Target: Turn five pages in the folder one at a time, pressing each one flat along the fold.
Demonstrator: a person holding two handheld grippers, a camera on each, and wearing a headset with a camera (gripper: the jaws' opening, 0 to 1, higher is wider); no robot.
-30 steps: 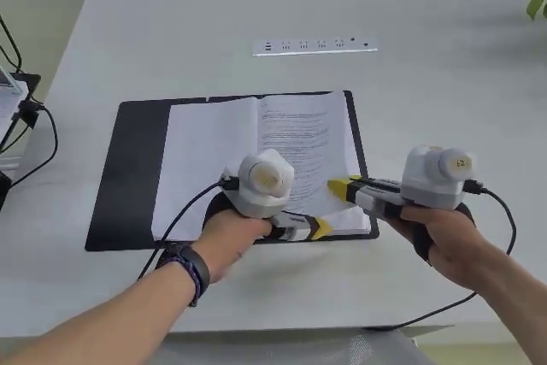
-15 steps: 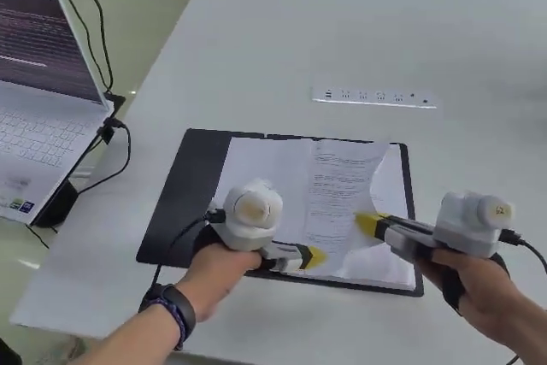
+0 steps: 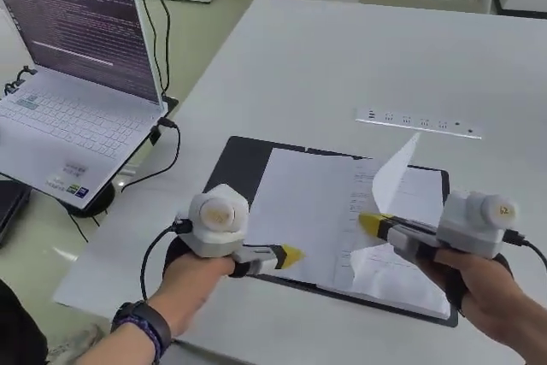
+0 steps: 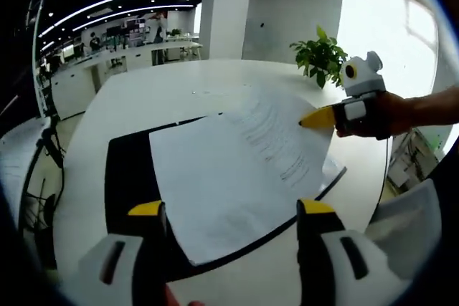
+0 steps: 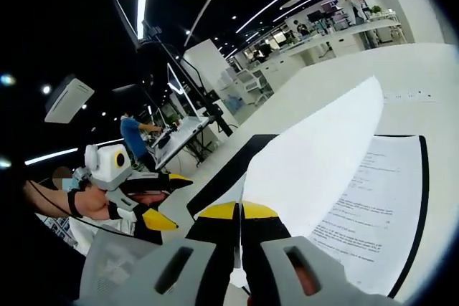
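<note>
Page (image 5: 315, 155) pinched — right hand-held gripper (image 5: 240, 211) | laptop (image 3: 68, 100) — head view

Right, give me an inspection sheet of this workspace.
Surface: white table.
Job's things: black folder lying open; one page lifted and curling above the right side.
Clutter: power strip on the table beyond the folder.
Grippers: left gripper open, at the folder's near edge; right gripper shut on the page.
Cables: one cable from the left gripper; a lead by the laptop.
Surroundings: open laptop to the left, screen lit; plant; open office beyond.
</note>
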